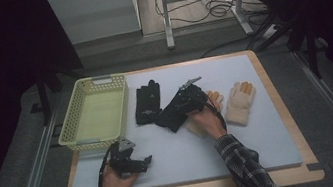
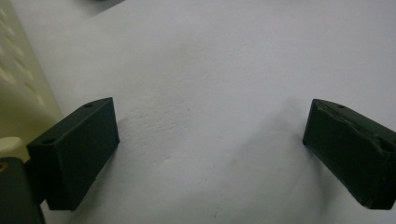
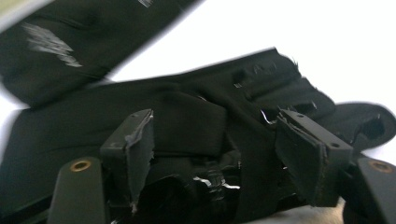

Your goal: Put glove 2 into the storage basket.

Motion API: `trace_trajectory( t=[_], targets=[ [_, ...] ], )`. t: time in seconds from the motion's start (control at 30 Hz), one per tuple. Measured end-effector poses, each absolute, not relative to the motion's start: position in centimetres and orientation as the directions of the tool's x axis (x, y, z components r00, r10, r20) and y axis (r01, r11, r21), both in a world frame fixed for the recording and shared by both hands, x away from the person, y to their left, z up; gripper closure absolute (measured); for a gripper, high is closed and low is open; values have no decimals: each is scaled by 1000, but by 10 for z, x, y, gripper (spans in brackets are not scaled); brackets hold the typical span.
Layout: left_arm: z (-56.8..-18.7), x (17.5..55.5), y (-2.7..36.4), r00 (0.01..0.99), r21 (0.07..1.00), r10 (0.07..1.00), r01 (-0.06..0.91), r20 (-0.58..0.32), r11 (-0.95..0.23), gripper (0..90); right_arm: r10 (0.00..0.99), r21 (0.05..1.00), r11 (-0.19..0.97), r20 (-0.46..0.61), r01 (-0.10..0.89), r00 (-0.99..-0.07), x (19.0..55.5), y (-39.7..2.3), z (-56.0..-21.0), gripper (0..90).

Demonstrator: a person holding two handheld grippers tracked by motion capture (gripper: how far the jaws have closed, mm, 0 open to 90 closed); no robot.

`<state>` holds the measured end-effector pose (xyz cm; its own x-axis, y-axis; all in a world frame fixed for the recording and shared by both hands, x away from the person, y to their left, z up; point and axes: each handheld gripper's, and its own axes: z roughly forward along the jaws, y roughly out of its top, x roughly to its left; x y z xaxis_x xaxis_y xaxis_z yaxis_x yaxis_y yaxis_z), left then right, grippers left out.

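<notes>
Two black gloves lie mid-mat: one (image 1: 148, 104) flat beside the basket, the other (image 1: 172, 117) slanted just right of it. My right gripper (image 1: 180, 105) hovers over the slanted glove. In the right gripper view its jaws stand apart, open (image 3: 215, 140), with that glove's black fabric (image 3: 187, 112) between and beneath them; the pads do not press on it. The other black glove (image 3: 56, 46) shows at upper left. My left gripper (image 1: 146, 160) rests low on the mat near the front left, open (image 2: 210, 135), with bare mat between its jaws.
A pale yellow mesh basket (image 1: 72, 133) stands at the mat's left. Two cream gloves with orange fingertips lie to the right, one (image 1: 239, 103) in plain sight, the other (image 1: 215, 98) partly behind my right hand. The grey-blue mat (image 1: 264, 149) lies on a wooden table.
</notes>
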<state>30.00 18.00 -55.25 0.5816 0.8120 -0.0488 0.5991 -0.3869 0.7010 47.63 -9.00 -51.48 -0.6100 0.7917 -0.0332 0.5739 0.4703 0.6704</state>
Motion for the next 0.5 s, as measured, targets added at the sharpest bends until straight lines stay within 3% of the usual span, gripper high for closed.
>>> trace_trajectory(
  t=[0.13, 0.17, 0.2, 0.3, 0.37, 0.5],
  targets=[
    [-553, 300, 180, 579, 701, 813, 601, -51, -384, 36, 796, 653, 486, -57, 581, -602, 479, -86, -522, 317],
    [-553, 300, 180, 579, 701, 813, 601, -51, -384, 36, 792, 652, 485, -45, 583, -609, 478, -85, -521, 380],
    [-553, 300, 180, 579, 701, 813, 601, -51, -384, 36, 785, 650, 485, -30, 585, -618, 477, -84, -521, 501],
    [-553, 300, 180, 579, 701, 814, 601, -51, -384, 35, 775, 654, 476, 5, 588, -632, 475, -84, -521, 629],
    [-553, 300, 180, 579, 701, 813, 601, -51, -384, 36, 765, 650, 489, 1, 582, -644, 474, -82, -520, 788],
    [-553, 300, 180, 579, 701, 813, 601, -51, -384, 36, 744, 646, 523, -27, 556, -668, 472, -79, -518, 839]
  ],
)
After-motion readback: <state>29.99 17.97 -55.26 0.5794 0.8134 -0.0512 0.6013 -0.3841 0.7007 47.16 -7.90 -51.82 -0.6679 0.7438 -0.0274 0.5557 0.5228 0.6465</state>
